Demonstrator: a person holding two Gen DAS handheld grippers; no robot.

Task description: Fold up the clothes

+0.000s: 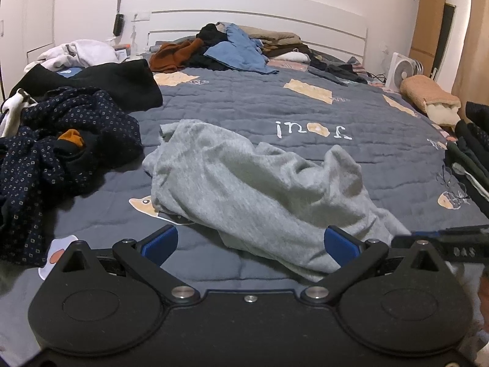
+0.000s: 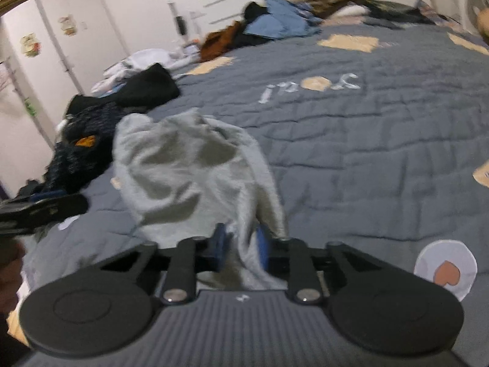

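Observation:
A crumpled light grey garment [image 1: 244, 180] lies on the grey-blue quilt [image 1: 259, 101] just ahead of both grippers. My left gripper [image 1: 250, 243] is open, its blue pads [image 1: 160, 243] set wide apart, with the garment's near edge lying between them untouched. In the right wrist view, my right gripper [image 2: 241, 244] has its blue pads [image 2: 220, 244] pressed on a fold of the grey garment [image 2: 183, 165] at its near corner. Part of the right gripper shows at the right edge of the left wrist view, and the left gripper [image 2: 42, 208] at the left edge of the right wrist view.
A dark dotted garment [image 1: 61, 140] and a black one [image 1: 116, 82] lie heaped at the left. More clothes [image 1: 232, 49] are piled by the white headboard. Dark folded items [image 1: 470, 153] sit at the right edge, with a pillow [image 1: 428, 94] and a fan [image 1: 400, 73] beyond.

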